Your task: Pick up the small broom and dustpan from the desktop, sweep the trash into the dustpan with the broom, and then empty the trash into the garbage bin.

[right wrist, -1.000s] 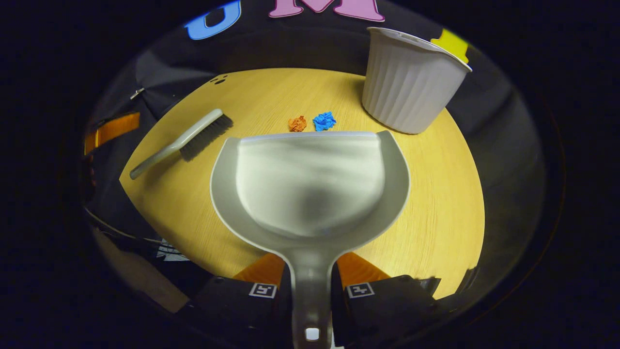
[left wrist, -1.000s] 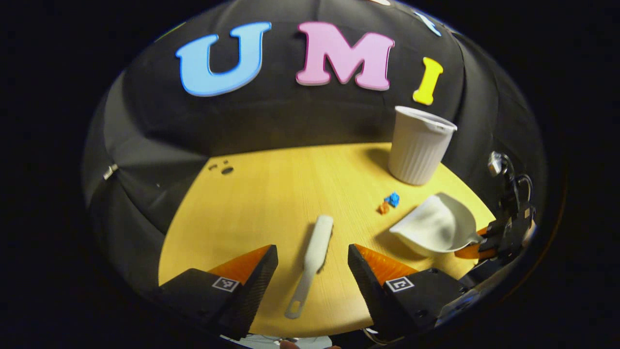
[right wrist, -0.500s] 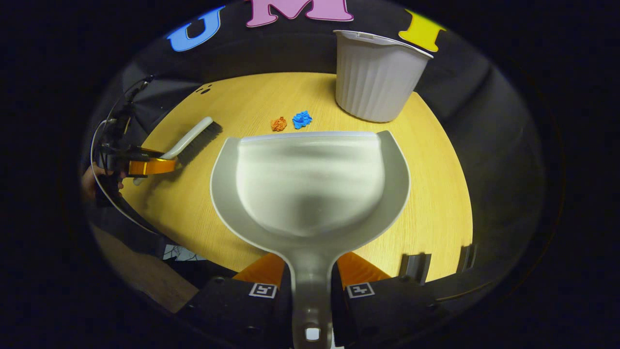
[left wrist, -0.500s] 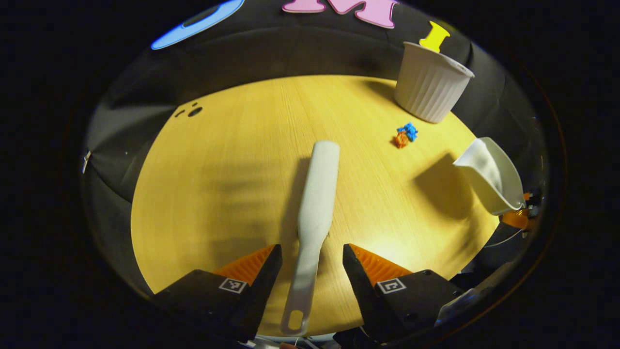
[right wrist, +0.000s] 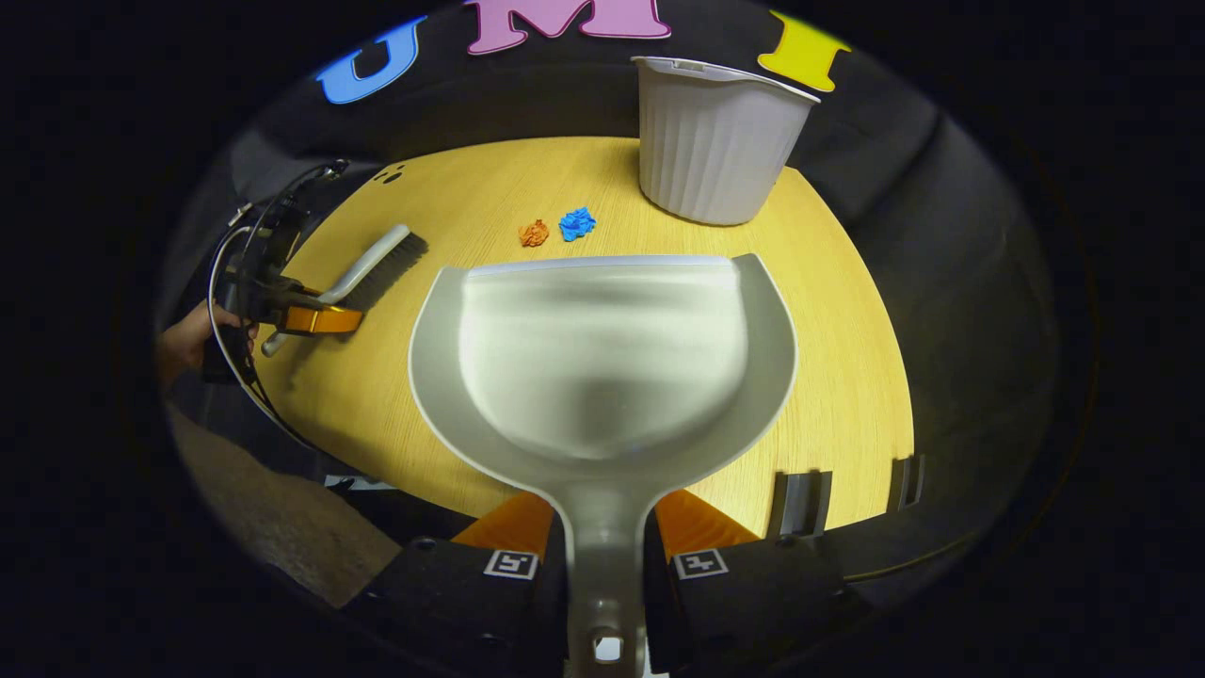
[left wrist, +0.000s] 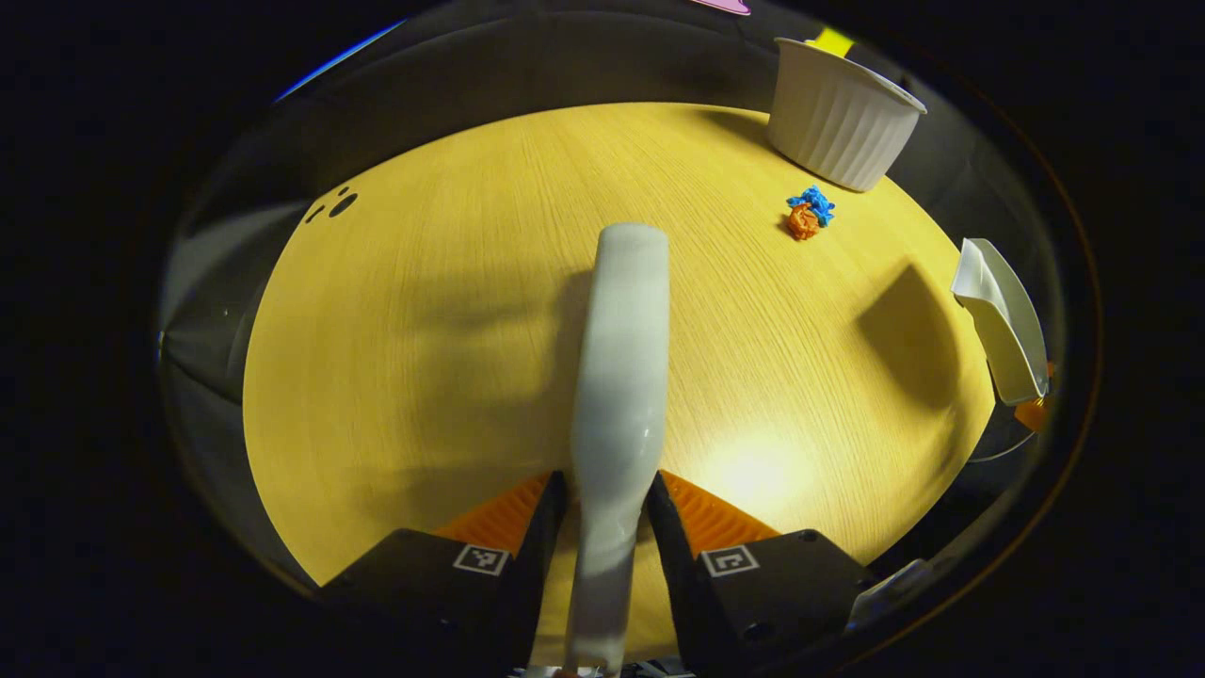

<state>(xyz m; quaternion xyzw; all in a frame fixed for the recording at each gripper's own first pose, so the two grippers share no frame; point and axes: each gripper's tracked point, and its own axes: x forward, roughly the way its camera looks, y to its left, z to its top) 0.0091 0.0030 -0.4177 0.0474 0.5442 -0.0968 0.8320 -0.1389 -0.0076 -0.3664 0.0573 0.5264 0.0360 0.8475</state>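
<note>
Since half a second ago, the left gripper (left wrist: 606, 527) has closed its jaws on the broom (left wrist: 619, 348) handle. Right gripper (right wrist: 603, 556) jaws clamp the dustpan (right wrist: 602, 358) handle. Lift the broom level, then bring both beside the trash (right wrist: 555, 229) near the garbage bin (right wrist: 715, 141).

The round wooden table (left wrist: 424, 358) has a pale yellow top with fine grain running across it. A few small dark holes (left wrist: 331, 204) sit near its far left edge. Black cloth (right wrist: 941, 235) hangs behind and around the table. Two grey brackets (right wrist: 800, 504) clip its near right edge.
</note>
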